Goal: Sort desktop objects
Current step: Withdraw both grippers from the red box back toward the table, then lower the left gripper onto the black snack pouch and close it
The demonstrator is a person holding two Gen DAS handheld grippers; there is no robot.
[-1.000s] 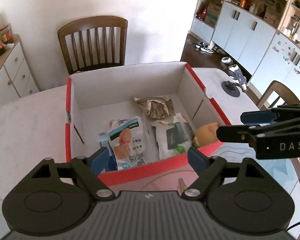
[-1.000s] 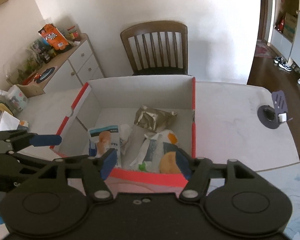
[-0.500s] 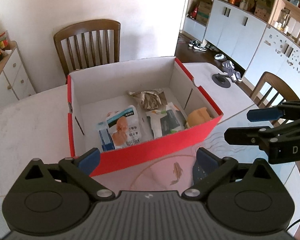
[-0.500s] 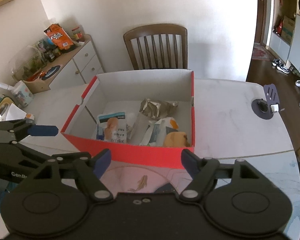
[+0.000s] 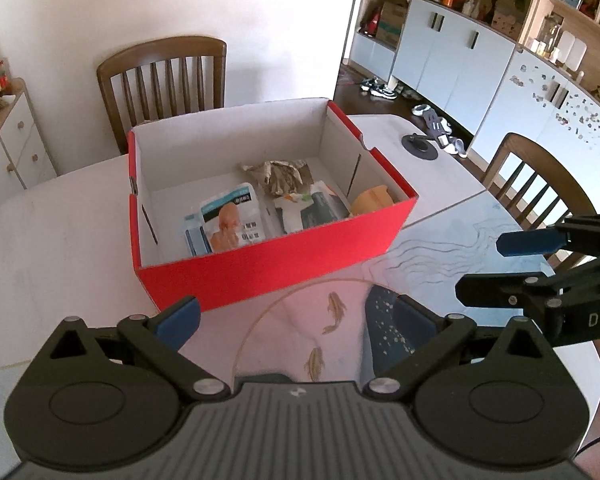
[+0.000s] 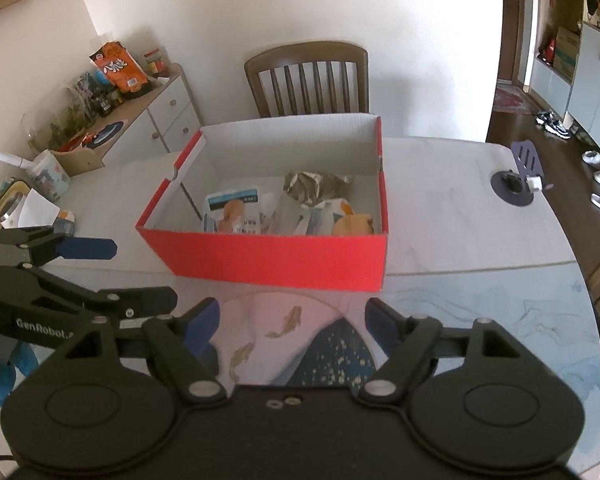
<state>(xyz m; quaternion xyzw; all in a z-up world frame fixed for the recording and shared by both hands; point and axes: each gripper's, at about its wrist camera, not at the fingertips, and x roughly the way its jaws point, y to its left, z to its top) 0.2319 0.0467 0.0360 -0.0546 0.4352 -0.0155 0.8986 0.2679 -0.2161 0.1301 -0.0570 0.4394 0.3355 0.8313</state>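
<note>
A red cardboard box [image 5: 260, 268] [image 6: 276, 256] with a white inside stands on the table. In it lie a white snack packet [image 5: 230, 220] [image 6: 232, 212], a crumpled brown wrapper [image 5: 280, 174] [image 6: 312, 184], a white and dark pouch [image 5: 312, 208] and an orange piece [image 5: 372, 200] [image 6: 354, 224]. My left gripper [image 5: 296, 312] is open in front of the box's near wall with nothing between its blue pads. My right gripper [image 6: 292, 314] is open beside it, jaws still opening, also empty. Each gripper shows side-on in the other's view.
A painted mat with fish [image 5: 332, 316] [image 6: 284, 324] covers the near table. A black phone stand [image 5: 420, 146] [image 6: 516, 188] sits at the far right. Wooden chairs [image 5: 164, 80] [image 5: 532, 184] stand around. A sideboard with snacks and jars [image 6: 112, 92] runs along the left.
Both grippers have drawn back from over the box toward the near table edge; the box now lies farther ahead. Both jaws stand wider than before, with nothing in them.
</note>
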